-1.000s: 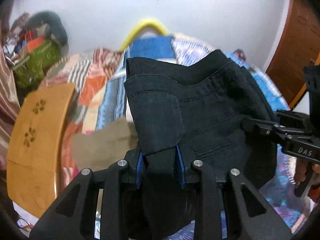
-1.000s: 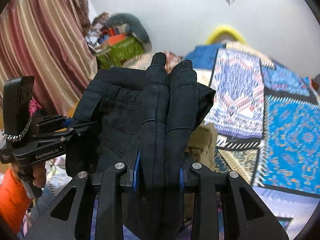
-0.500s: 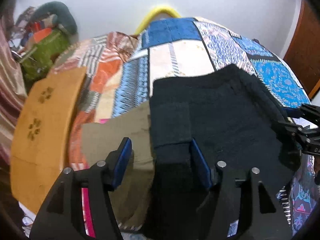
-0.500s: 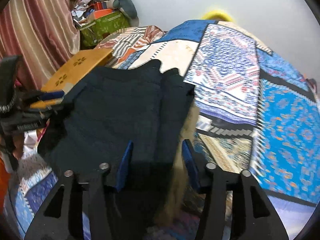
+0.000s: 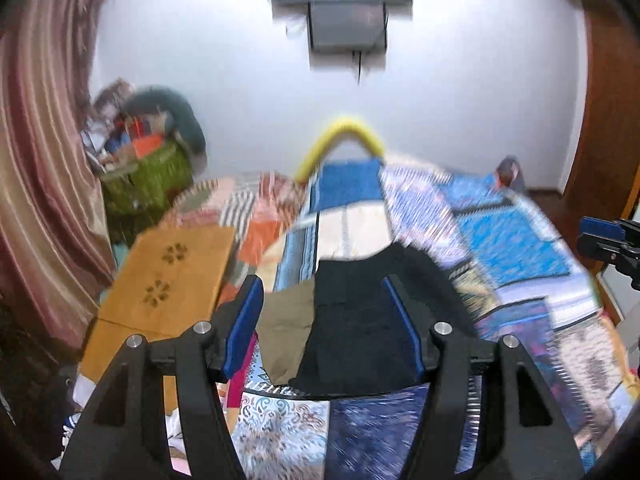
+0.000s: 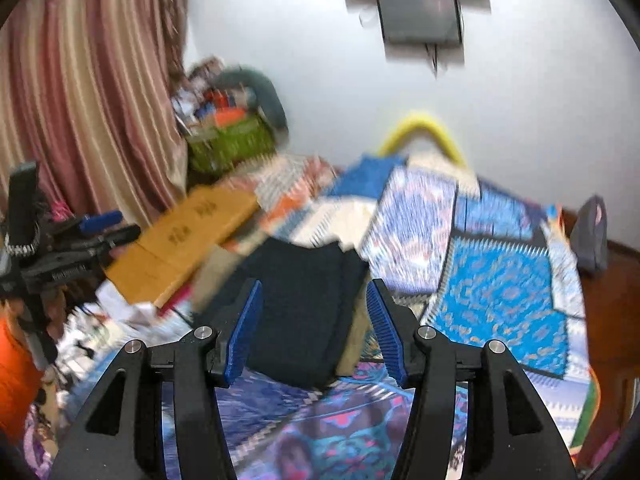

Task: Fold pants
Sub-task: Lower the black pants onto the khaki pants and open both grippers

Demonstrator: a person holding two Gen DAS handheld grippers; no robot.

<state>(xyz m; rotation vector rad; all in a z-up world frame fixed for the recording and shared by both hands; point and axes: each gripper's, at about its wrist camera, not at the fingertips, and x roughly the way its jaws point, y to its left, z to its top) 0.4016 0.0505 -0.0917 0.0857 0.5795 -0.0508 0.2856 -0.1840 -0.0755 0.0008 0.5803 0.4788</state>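
Pants [image 5: 356,320] lie folded on the patchwork bedspread [image 5: 516,240], both grippers empty.

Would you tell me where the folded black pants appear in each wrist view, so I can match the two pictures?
Left wrist: black pants lie low at centre, between the open fingers, on the quilt.
Right wrist: black pants lie low, just left of centre.
Shared landmark: yellow arch against the wall.

Left gripper [image 5: 323,322]: black frame, blue ribbed pads, silver screws. Right gripper [image 6: 314,326]: identical. Orange sleeve [image 6: 16,368], lower left.
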